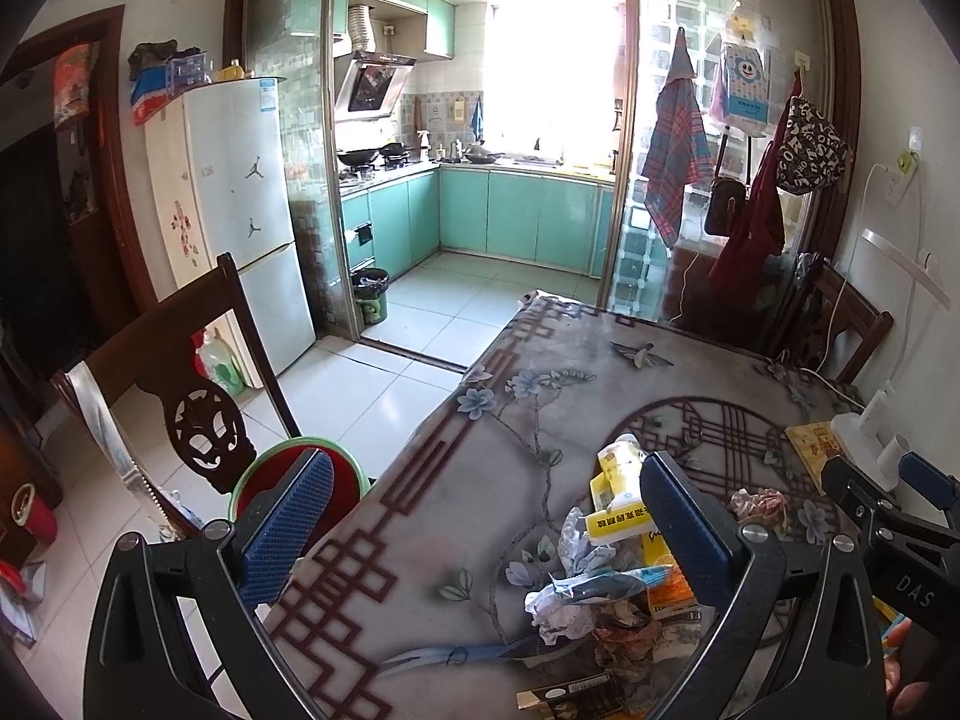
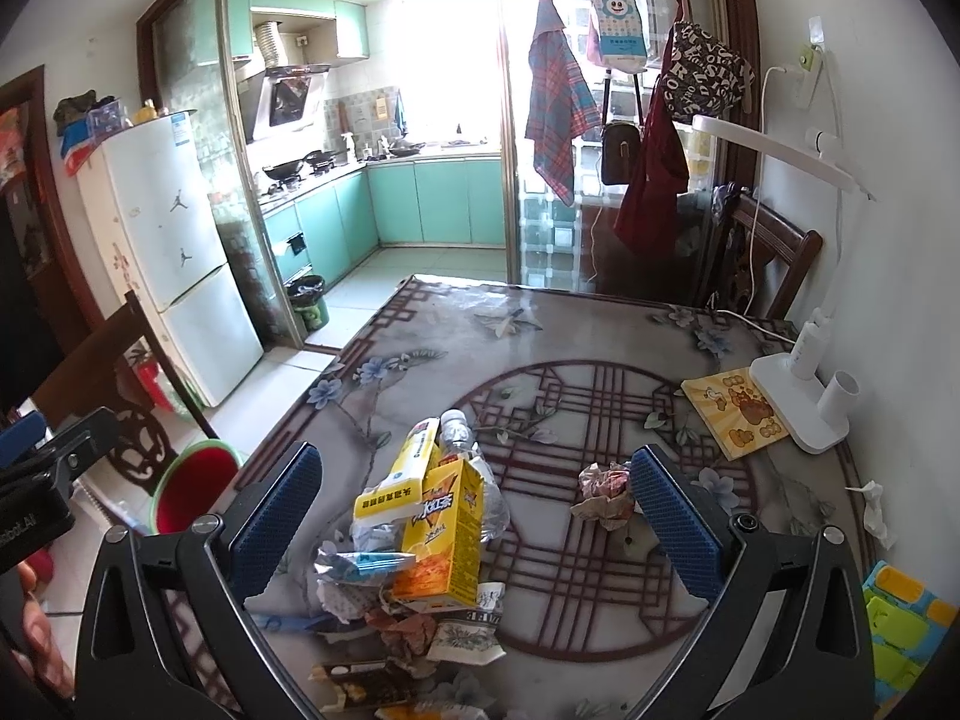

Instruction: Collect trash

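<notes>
Spreading across the worktop (image 2: 600, 324), the trash heap (image 2: 414, 546) lay at six o'clock; its yellow carton (image 2: 447, 534) ran twelve-to-six between the right gripper (image 2: 474, 522) jaws, wide apart and empty. The left gripper (image 1: 486, 516), equally spread, held nothing.

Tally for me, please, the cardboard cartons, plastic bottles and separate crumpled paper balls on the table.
Yellow cardboard cartons: 2, a juice box and a slim box.
Clear plastic bottle: 1.
Separate crumpled paper ball: 1.
Total: 4.

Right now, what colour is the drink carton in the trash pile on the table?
The drink carton is yellow with orange print; the right wrist view shows it best.
</notes>
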Demonstrator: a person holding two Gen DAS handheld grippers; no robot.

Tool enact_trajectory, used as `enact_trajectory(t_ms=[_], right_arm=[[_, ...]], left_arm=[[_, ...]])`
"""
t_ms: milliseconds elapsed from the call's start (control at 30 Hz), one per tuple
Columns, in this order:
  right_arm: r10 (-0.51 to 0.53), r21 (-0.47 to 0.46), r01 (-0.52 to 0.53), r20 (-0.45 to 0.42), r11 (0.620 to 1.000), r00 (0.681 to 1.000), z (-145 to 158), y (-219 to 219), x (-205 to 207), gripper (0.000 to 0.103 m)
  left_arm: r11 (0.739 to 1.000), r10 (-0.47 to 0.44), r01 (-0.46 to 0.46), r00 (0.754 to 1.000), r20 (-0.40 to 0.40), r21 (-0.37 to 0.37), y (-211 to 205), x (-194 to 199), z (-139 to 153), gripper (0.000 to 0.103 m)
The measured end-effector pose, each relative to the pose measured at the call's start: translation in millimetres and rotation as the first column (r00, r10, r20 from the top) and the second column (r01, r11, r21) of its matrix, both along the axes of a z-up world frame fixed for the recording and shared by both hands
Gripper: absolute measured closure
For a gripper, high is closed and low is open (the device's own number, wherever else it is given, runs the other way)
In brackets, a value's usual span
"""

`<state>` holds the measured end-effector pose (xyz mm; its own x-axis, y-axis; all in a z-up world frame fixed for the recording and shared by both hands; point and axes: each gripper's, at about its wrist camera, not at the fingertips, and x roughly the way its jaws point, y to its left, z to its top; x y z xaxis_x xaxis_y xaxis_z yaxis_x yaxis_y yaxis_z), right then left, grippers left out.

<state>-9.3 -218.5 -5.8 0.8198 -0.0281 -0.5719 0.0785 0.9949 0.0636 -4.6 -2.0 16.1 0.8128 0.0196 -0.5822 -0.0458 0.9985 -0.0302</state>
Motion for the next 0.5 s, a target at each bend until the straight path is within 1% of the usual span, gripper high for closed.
enact_trajectory(t_ms=[500], right_arm=[[0.001, -0.001, -0.001, -0.001, 1.0, 1.0, -0.1, 0.4, 0.5, 0.0]], left_arm=[[1.0, 0.009, -0.009, 1.0, -0.004, 0.006, -1.3, 1.7, -2.0, 0.0]])
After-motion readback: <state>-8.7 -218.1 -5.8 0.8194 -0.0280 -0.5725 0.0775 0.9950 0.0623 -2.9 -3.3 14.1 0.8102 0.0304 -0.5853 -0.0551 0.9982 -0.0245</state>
